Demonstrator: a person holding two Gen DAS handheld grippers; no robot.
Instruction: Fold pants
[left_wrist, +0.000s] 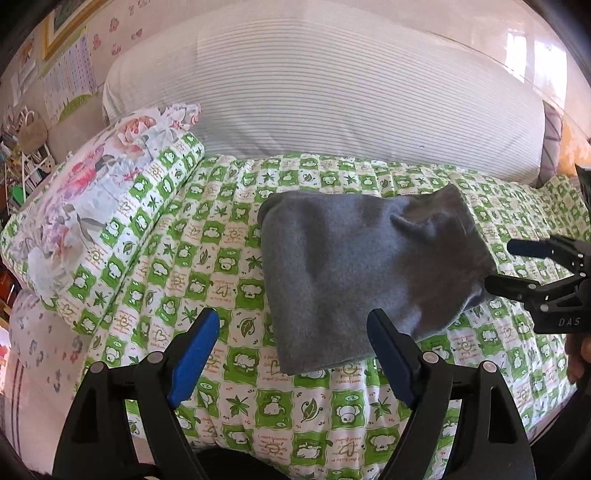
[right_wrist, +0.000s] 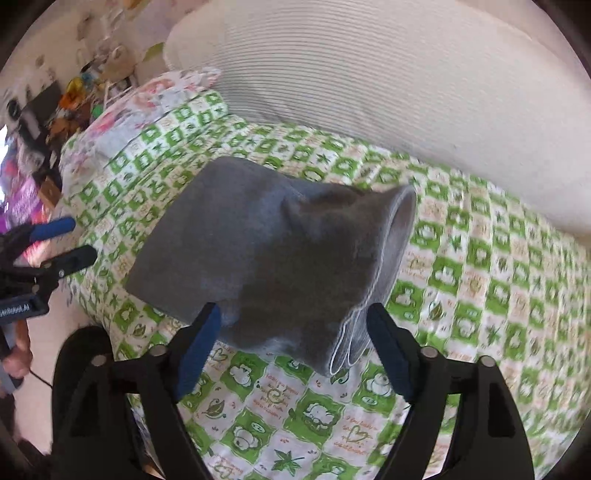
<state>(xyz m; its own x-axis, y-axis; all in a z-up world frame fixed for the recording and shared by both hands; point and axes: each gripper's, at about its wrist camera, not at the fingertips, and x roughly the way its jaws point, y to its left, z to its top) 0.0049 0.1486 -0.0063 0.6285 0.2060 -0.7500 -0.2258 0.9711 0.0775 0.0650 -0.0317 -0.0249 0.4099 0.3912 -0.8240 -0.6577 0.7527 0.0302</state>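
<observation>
The grey pants (left_wrist: 351, 266) lie folded into a compact bundle on the green-and-white patterned bed cover (left_wrist: 184, 258). My left gripper (left_wrist: 293, 317) hovers over the bundle's near left corner with its blue pads wide apart and nothing pressed between them. In the right wrist view the pants (right_wrist: 266, 251) show stacked hem edges at their near right end. My right gripper (right_wrist: 293, 312) stands open astride that near end, its pads not pressing the cloth. Each gripper shows in the other view: the right gripper (left_wrist: 508, 266) at the bundle's right edge, the left gripper (right_wrist: 79, 238) off its left side.
A large white striped cushion (left_wrist: 332, 92) runs along the back of the bed. A floral pillow (left_wrist: 92, 192) lies at the left. Cluttered shelves (right_wrist: 74, 96) stand beyond the bed's left end. A person's hand (right_wrist: 18, 354) holds the left gripper's handle.
</observation>
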